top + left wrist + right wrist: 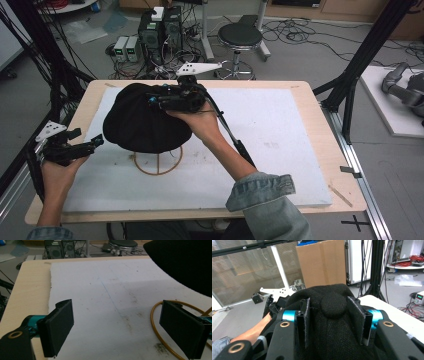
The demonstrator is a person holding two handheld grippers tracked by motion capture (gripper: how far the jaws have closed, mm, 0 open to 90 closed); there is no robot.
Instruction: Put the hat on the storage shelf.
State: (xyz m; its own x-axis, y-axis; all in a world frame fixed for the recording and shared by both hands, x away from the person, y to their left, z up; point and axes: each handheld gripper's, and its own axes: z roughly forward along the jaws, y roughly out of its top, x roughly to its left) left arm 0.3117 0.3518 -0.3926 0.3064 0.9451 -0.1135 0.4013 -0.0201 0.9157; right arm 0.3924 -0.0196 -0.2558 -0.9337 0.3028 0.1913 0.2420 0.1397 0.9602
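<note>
on the white mat (280, 130), the right gripper (156, 101) clamps the black hat's (135, 125) crown atop a wire stand (158, 162); the left gripper (92, 144) hovers beside it, jaws spread wide.

Left hand-held gripper (117, 327) jaws wide apart, nothing between them, above the white foam sheet (105, 297) on the bench (27, 287). Orange wire ring (156, 325) near the right jaw; black fabric (182, 262) at upper right.

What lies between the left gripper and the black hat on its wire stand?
Only bare white board: the high view shows nothing between the left gripper and the black hat on its wire stand.
</note>
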